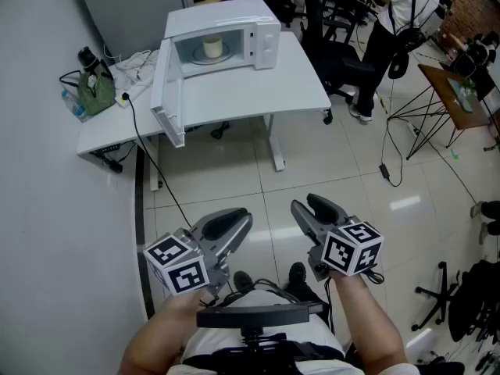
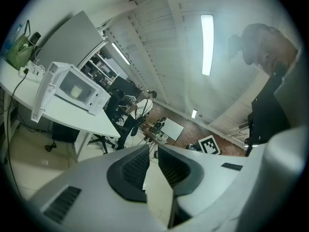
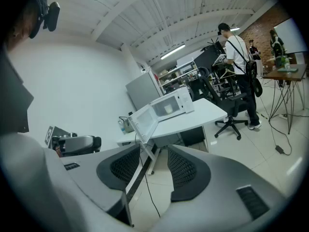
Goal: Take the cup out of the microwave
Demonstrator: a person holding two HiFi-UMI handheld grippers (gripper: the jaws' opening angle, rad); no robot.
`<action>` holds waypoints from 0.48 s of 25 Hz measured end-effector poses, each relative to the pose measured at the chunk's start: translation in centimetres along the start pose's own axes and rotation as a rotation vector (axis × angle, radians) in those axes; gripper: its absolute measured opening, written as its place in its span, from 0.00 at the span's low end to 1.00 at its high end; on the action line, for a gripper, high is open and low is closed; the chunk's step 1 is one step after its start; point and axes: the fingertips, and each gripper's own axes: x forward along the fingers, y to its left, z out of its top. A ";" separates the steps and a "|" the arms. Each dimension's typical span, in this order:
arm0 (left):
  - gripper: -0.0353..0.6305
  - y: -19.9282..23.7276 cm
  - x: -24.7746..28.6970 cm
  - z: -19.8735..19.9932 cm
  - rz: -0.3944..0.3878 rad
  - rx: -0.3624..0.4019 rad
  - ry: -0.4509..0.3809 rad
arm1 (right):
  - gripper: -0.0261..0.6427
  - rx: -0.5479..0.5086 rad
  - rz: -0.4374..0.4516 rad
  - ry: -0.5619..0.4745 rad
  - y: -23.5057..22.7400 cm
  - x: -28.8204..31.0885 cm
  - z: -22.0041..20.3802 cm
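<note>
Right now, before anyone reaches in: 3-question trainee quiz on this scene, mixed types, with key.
1. True or false: the door of the microwave is shut.
2. What do the left claw and the right claw hold?
3. The cup is: A on top of the microwave, B inside the microwave, C in the right claw.

Key
1. False: the door hangs open.
2. Nothing: both claws are open and empty, well short of the microwave.
3. B
</note>
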 end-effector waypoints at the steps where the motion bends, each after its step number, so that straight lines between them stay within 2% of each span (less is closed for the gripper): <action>1: 0.14 0.1 -0.2 0.2 -0.001 0.001 0.000 | 0.35 0.000 -0.001 -0.001 0.2 0.2 0.1; 12: 0.15 1.5 -1.7 0.2 -0.018 -0.017 0.008 | 0.35 0.009 -0.030 0.001 1.3 1.6 -0.5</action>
